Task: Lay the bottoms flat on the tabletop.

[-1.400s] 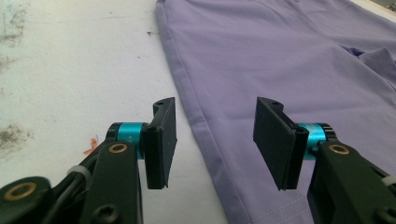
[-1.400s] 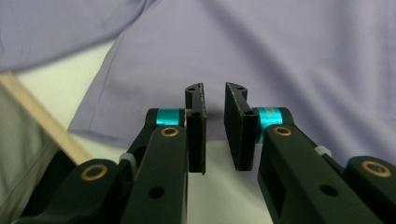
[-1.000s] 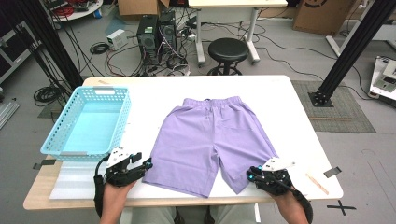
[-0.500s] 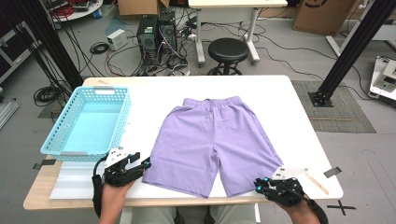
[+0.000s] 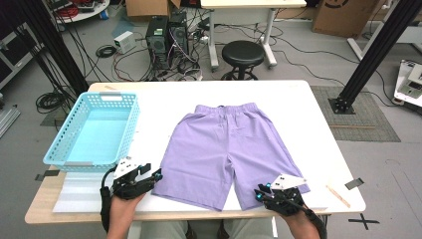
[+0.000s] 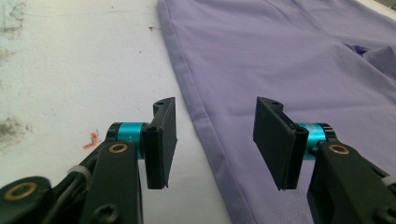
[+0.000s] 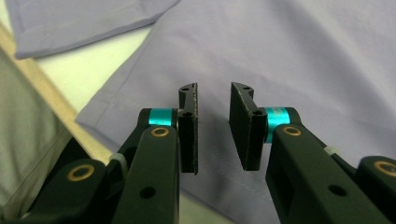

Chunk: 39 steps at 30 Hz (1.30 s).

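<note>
At table's left edge: blue basket (image 5: 94, 129) | left gripper (image 5: 149, 178) just beside shorts' left hem, jaws spread wide over the seam | purple shorts (image 5: 231, 149) flat at table (image 5: 298, 104) centre | right gripper (image 5: 263, 191) over right leg hem, jaws narrowly apart, gripping nothing

Two hand-held black plastic claws: the left claw (image 6: 215, 142) and right claw (image 7: 213, 128) each carry flat rectangular black jaws on turquoise metal collars, with brass-coloured pivot pins and dark screw holes. A grey three-cornered plate (image 5: 127, 166) tops each; black cable (image 5: 104, 204) trails back.
</note>
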Motion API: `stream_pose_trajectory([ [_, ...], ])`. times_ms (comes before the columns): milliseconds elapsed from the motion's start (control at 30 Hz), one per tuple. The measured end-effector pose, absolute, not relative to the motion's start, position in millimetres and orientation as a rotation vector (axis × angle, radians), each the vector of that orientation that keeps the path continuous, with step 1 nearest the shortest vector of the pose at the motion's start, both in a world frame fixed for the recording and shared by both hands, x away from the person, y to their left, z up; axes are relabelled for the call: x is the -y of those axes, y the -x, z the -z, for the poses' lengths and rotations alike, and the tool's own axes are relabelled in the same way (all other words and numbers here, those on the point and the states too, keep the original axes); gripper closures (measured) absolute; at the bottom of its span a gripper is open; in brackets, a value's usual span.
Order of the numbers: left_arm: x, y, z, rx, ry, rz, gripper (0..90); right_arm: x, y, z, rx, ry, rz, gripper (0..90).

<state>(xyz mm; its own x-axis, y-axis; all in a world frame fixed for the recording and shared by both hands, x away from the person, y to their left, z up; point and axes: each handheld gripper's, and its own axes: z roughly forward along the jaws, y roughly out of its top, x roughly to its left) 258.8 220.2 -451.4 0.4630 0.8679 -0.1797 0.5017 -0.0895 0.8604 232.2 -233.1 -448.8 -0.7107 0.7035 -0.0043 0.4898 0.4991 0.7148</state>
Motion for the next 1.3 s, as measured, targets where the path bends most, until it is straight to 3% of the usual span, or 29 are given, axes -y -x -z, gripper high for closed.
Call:
stream_pose_trajectory([
  [100,-222.1,-256.8,453.7,-1.181,-1.75,-0.465,49.6,231.8,-222.8,446.0,-2.507,-0.94,-1.009,74.5],
  [233,-221.4,-256.3,456.0,-1.186,-1.758,-0.458,50.2,231.3,-223.0,438.2,-2.473,-0.964,-1.086,65.3],
  [400,-215.5,-257.4,457.2,-1.192,-1.857,-0.459,56.8,208.7,-232.5,433.0,-2.433,-0.944,-1.159,65.6],
  [533,-210.9,-255.4,456.3,-1.181,-1.904,-0.514,64.8,184.0,-245.5,435.6,-2.454,-0.922,-1.139,68.9],
  [700,-211.9,-251.9,456.2,-1.172,-1.917,-0.537,85.2,162.7,-259.8,439.0,-2.485,-0.917,-1.159,69.6],
  [767,-212.4,-251.0,456.1,-1.163,-1.923,-0.534,88.1,150.8,-259.6,439.4,-2.526,-0.861,-1.156,69.6],
  [1100,-220.7,-246.8,454.3,-1.148,-1.935,-0.477,86.4,126.4,-243.5,448.1,-2.63,-0.684,-1.085,74.0],
  [1233,-223.2,-248.6,452.9,-1.184,-1.858,-0.477,63.2,137.9,-241.2,440.8,-2.598,-0.715,-1.17,65.6],
  [1300,-224.1,-249.8,450.9,-1.178,-1.829,-0.479,60.6,157.5,-243.5,434.3,-2.515,-0.785,-1.199,60.9],
])
